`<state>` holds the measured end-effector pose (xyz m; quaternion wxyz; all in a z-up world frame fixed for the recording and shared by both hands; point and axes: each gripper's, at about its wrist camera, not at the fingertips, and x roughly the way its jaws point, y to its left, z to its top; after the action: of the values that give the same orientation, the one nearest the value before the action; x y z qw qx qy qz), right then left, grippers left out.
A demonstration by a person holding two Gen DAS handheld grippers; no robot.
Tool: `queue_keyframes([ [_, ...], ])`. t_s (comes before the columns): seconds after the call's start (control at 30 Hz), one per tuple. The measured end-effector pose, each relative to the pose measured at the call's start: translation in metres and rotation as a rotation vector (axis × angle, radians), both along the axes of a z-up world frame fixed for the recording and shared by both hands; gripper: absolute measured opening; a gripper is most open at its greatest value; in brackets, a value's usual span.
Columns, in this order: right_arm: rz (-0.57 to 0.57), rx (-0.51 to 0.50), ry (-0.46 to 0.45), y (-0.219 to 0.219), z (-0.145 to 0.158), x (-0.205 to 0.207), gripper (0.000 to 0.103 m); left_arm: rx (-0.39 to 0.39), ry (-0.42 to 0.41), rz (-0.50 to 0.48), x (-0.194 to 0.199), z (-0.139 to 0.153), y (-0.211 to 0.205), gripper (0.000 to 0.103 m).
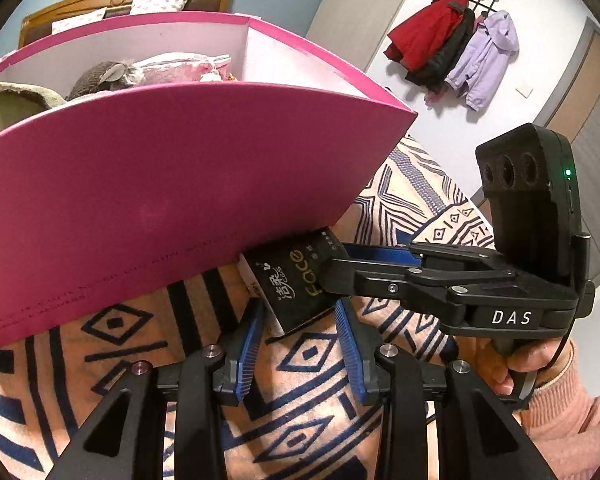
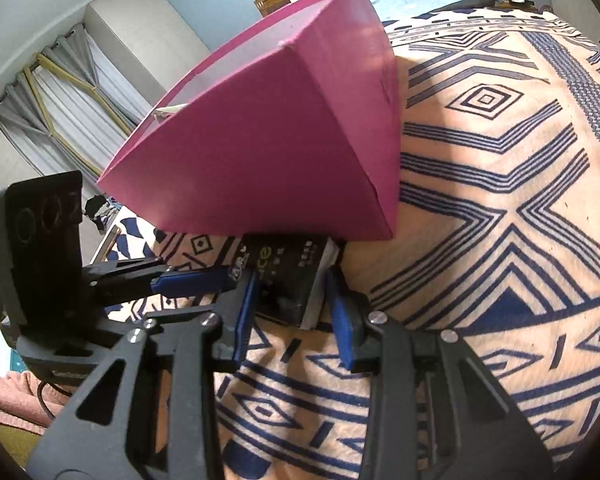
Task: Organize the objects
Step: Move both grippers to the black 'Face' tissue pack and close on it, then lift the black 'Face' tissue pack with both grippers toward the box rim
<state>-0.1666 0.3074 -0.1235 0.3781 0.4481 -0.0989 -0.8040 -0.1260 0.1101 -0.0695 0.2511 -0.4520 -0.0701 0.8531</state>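
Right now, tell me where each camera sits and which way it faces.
Left wrist: rides the left tool, looking forward and down at the black pack at the foot of the pink box; shows the right tool, the hand holding it and a pink sleeve.
Right wrist: rides the right tool, looking down at the same pack from another side; shows the left tool and some sleeve.
Shared: pack, box, patterned blanket, each other's tool.

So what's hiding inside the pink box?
Inside the pink box you can see a grey furry toy, something green and pink fabric. Its front wall covers whatever lies lower down.
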Motion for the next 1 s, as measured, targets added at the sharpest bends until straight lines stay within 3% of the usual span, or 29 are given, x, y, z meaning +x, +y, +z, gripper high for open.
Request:
queue_keyframes([
  [1.0, -0.014, -0.027, 0.126, 0.005, 0.043, 0.033, 0.038, -0.014, 0.142, -0.029, 0.029, 0.041, 0.008, 0.036],
])
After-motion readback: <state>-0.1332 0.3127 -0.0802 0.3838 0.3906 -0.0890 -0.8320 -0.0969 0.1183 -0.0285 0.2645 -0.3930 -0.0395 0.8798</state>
